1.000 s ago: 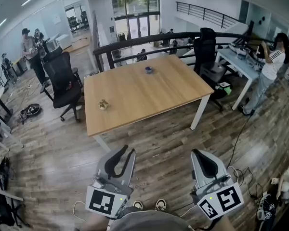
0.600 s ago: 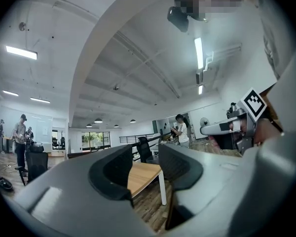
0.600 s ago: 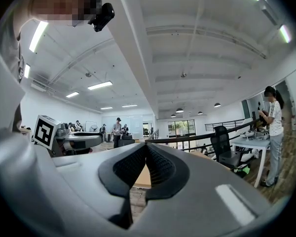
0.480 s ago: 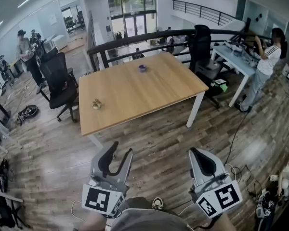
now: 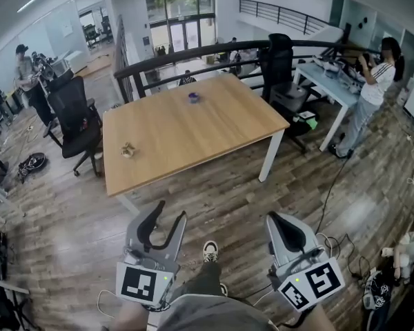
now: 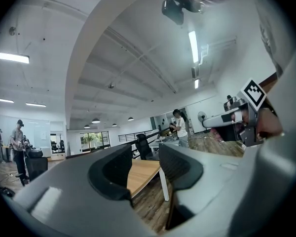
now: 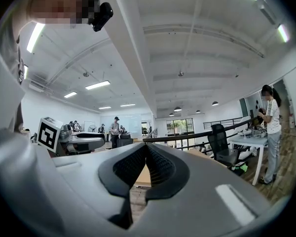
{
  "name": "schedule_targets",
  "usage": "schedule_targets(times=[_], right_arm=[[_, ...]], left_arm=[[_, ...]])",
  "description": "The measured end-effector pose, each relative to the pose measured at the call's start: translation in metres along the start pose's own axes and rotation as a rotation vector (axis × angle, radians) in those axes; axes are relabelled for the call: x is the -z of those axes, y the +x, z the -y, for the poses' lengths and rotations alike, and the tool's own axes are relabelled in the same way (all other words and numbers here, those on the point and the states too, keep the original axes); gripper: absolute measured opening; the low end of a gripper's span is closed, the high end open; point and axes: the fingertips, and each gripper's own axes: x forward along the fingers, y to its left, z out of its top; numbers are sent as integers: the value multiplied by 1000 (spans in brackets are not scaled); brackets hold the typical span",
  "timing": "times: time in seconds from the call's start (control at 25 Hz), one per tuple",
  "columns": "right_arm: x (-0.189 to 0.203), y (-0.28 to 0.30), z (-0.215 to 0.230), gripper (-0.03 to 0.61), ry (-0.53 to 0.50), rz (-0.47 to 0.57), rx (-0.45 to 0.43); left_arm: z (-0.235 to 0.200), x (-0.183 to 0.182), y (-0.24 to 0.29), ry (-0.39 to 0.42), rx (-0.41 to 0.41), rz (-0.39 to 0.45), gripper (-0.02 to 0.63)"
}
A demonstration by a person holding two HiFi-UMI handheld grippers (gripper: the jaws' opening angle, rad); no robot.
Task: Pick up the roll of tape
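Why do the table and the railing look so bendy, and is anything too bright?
Head view: the wide lens bows the railing and skews the table; the windows are the brightest part. Left gripper view: black rounded corners, and a ceiling light glares white. Right gripper view: the same round black edge, with the far room sharp but tiny.

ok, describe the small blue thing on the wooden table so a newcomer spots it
Find the big wooden table in the middle of the room. Near the middle of its far edge sits a small blue round object, alone. The table's only other item, a tan lump, lies by the left edge.
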Motion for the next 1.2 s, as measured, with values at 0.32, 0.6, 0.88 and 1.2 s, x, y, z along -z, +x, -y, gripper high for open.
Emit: schedule_targets(times=[0.32, 0.6, 0.88, 1.2], right_arm=[[8, 33, 21, 10, -3, -5, -3], [19, 92, 57, 9, 11, -42, 10], [7, 175, 103, 11, -6, -69, 20], [-8, 283, 147, 11, -23, -82, 29]], left_arm=[[-15, 12, 31, -3, 1, -10, 175], [-46, 24, 92, -18, 6, -21, 175], [-98, 20, 177, 27, 19, 31, 175], [-160, 30, 272, -24, 38, -33, 175]])
